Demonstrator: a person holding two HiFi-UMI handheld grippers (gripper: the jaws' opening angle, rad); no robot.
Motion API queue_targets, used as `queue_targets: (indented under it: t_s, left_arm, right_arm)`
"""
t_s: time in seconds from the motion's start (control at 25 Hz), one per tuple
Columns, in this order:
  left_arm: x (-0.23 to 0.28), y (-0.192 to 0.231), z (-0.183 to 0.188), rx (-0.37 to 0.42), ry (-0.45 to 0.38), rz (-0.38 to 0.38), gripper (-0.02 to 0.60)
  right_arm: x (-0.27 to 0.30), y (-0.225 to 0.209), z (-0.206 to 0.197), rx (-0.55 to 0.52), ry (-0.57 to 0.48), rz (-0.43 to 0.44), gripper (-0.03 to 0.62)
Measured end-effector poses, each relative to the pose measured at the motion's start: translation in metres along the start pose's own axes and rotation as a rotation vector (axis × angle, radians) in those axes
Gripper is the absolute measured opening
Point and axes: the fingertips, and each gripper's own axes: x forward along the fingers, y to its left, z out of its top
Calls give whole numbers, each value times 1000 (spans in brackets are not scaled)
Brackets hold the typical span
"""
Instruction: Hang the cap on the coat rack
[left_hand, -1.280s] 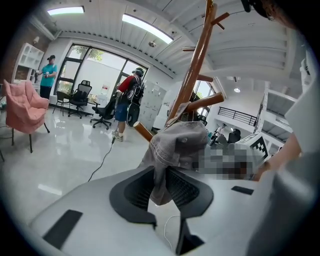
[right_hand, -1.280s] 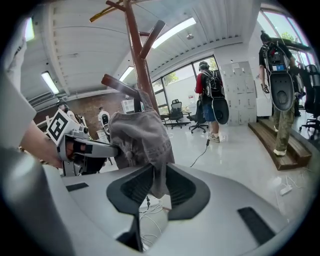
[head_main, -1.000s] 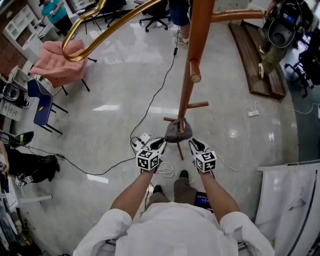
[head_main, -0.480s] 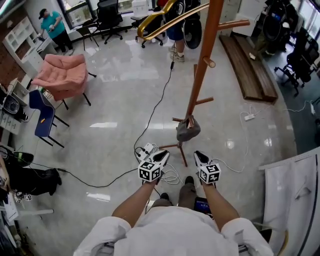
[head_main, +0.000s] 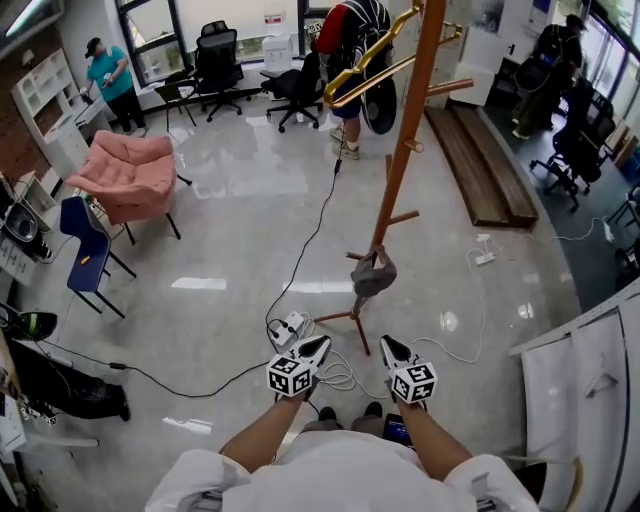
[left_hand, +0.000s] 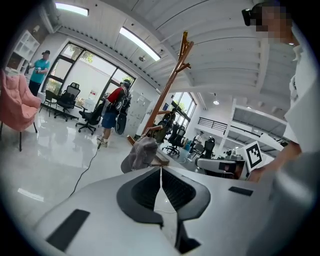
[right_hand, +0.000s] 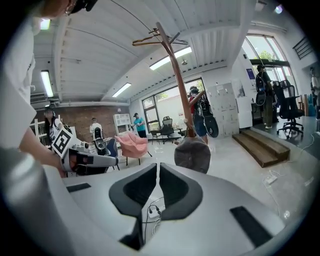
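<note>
A grey cap (head_main: 373, 277) hangs on a low peg of the tall wooden coat rack (head_main: 402, 150). Both grippers are held low in front of the person, short of the cap and apart from it. My left gripper (head_main: 319, 344) is shut and empty, and my right gripper (head_main: 386, 344) is shut and empty as well. In the left gripper view the cap (left_hand: 141, 153) shows just beyond my left gripper (left_hand: 160, 170), with the rack (left_hand: 172, 80) rising behind. The right gripper view shows the cap (right_hand: 192, 155) ahead of my right gripper (right_hand: 158, 167), on the rack (right_hand: 175, 75).
A power strip with cables (head_main: 289, 326) lies on the floor by the rack's feet. A pink armchair (head_main: 128, 175) and a blue chair (head_main: 84, 235) stand at the left. A person (head_main: 350, 40) stands behind the rack. A wooden platform (head_main: 480, 155) lies at the right; a white panel (head_main: 590, 385) is near right.
Both grippers have drawn back from the cap, which stays hanging on the peg. The head view has lifted and now takes in more of the room.
</note>
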Motion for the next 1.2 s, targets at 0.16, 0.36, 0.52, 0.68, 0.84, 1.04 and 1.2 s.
queue_targets:
  t_s: [0.16,0.36,0.52,0.68,0.84,1.04,1.2]
  left_arm:
    - [-20,-19,3,-4,-37,-6,23]
    - [-44,-49,8,10,-76,-10,21]
    - [-58,-79,7,29,-94,2,20]
    - [-74,-115,-7,37,-100,18,18]
    - [-89,-151,-32,33,-96,34,18]
    - [-103,-191,-65,18,-74,42,18]
    - [-117,-213,-80,19,-54,50,18]
  right_arm:
    - [-23,17,10,-6,-34,16,34]
    - [-61,28,17,7,-84,32,32]
    - [-95,25,16,-5,-110,44,32]
    - [-138,26,11,-25,-122,48,32]
    - [-182,30,-3,-33,-126,45,31]
    - [-226,30,-27,-18,-119,35,31]
    - [-247,37,-40,9,-118,45,29]
